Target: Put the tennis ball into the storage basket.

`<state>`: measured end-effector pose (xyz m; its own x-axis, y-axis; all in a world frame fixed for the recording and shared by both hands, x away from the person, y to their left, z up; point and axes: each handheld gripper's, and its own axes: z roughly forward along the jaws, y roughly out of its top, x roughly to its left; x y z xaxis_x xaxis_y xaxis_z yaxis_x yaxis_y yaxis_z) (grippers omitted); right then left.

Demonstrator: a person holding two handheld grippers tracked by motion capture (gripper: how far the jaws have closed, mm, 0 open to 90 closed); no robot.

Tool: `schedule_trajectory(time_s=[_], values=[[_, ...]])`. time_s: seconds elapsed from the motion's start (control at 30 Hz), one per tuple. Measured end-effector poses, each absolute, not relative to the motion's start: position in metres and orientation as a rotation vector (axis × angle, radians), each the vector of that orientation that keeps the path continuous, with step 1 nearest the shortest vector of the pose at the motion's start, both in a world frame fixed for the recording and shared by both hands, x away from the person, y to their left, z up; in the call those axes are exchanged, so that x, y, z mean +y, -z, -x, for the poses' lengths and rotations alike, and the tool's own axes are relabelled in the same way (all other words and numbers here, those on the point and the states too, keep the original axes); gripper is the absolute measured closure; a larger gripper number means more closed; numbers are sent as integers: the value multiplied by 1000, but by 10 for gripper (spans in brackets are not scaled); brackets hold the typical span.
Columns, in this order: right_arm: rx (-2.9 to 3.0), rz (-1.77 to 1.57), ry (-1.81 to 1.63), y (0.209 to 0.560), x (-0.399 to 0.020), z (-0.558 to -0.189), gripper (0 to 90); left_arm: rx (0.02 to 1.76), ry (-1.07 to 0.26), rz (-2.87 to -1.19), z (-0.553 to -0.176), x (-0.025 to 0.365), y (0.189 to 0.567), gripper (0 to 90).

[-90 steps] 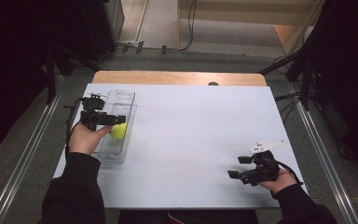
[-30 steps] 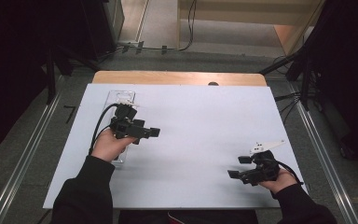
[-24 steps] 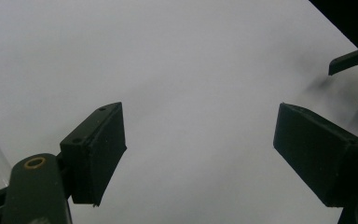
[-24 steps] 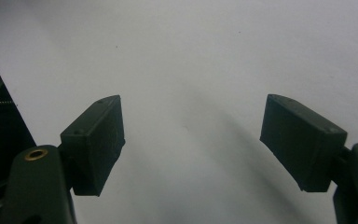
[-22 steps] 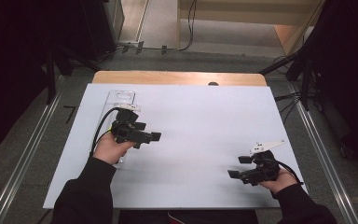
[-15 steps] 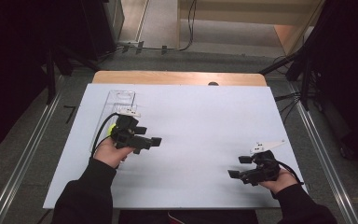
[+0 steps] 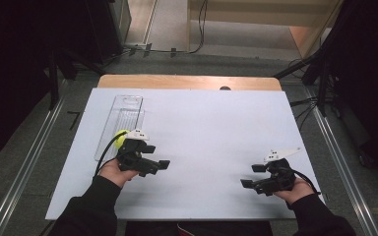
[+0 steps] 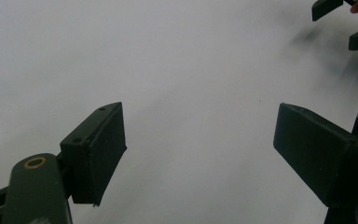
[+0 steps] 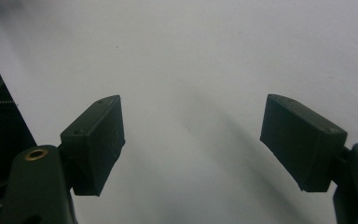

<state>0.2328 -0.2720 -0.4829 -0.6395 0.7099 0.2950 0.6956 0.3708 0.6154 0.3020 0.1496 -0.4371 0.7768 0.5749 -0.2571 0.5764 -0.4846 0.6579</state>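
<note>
Yellow-green, the small ball [image 7: 120, 138] lies at the near end of the clear plastic tray [image 7: 126, 109], half hidden behind the left gripper [image 7: 158, 165]. That gripper sits just beside the tray's near end, on the white table [image 7: 216, 128], and points away from the tray toward the middle; its jaws stand apart with nothing between them, bare tabletop showing in the gap. The right gripper [image 7: 246, 183] rests well apart from the tray, near the table's front right corner, jaws likewise spread and empty. By my judgement the ball is placed in the tray and let go, so little seems left.
</note>
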Motion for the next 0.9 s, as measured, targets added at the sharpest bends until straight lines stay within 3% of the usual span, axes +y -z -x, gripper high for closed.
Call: schedule_trajectory(time_s=[0.9], values=[[2587,-1326,-1139,483,-271,-233,196,830,14,-2256,-277,165,458,172]])
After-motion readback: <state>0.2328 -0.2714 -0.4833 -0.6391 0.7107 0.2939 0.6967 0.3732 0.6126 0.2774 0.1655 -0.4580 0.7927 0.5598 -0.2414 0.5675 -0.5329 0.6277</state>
